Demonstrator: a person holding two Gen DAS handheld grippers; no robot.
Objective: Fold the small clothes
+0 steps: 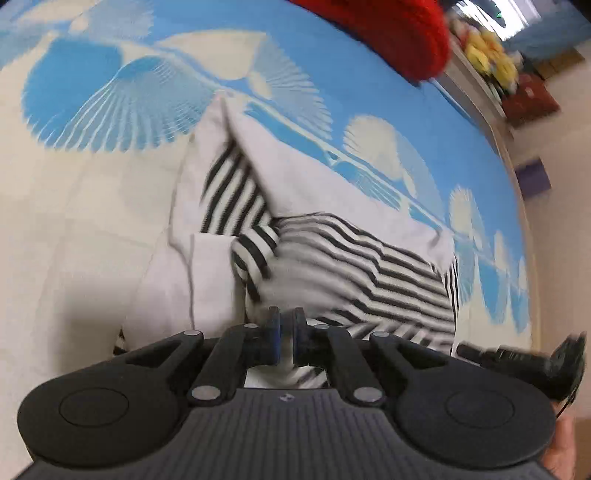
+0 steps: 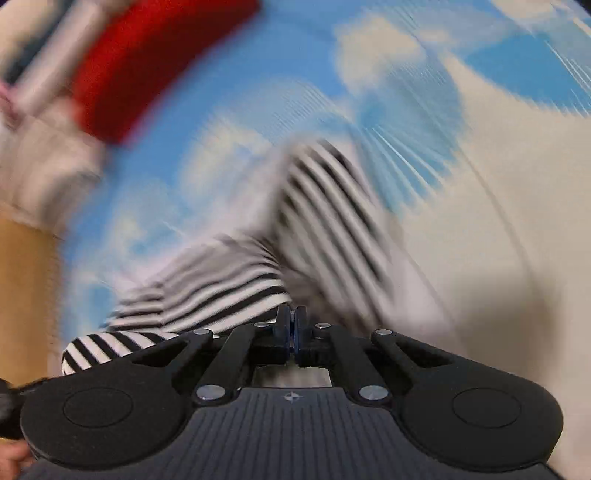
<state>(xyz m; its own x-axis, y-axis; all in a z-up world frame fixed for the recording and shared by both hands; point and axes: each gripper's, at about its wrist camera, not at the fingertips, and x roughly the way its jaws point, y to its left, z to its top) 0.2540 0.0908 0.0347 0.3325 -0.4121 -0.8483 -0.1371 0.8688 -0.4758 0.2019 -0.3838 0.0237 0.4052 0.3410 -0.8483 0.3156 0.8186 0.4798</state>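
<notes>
A small garment [image 1: 354, 266], white with black-and-white striped panels, lies partly lifted on a blue and cream patterned sheet [image 1: 92, 221]. My left gripper [image 1: 286, 317] is shut on the garment's near edge, with a thin bit of cloth pinched between its pads. In the right wrist view the same striped garment [image 2: 221, 288] is heavily blurred and bunched, one flap raised. My right gripper [image 2: 291, 314] is shut on its striped edge, the jaws almost touching. The cloth under both grippers' bodies is hidden.
A red knitted cushion [image 1: 399, 33] sits at the far side of the sheet, and shows again as a red cushion [image 2: 147, 62] at upper left. Yellow soft toys [image 1: 487, 55] and a purple box [image 1: 533, 177] stand beyond the bed's edge. Brown floor [image 2: 26, 295] shows at left.
</notes>
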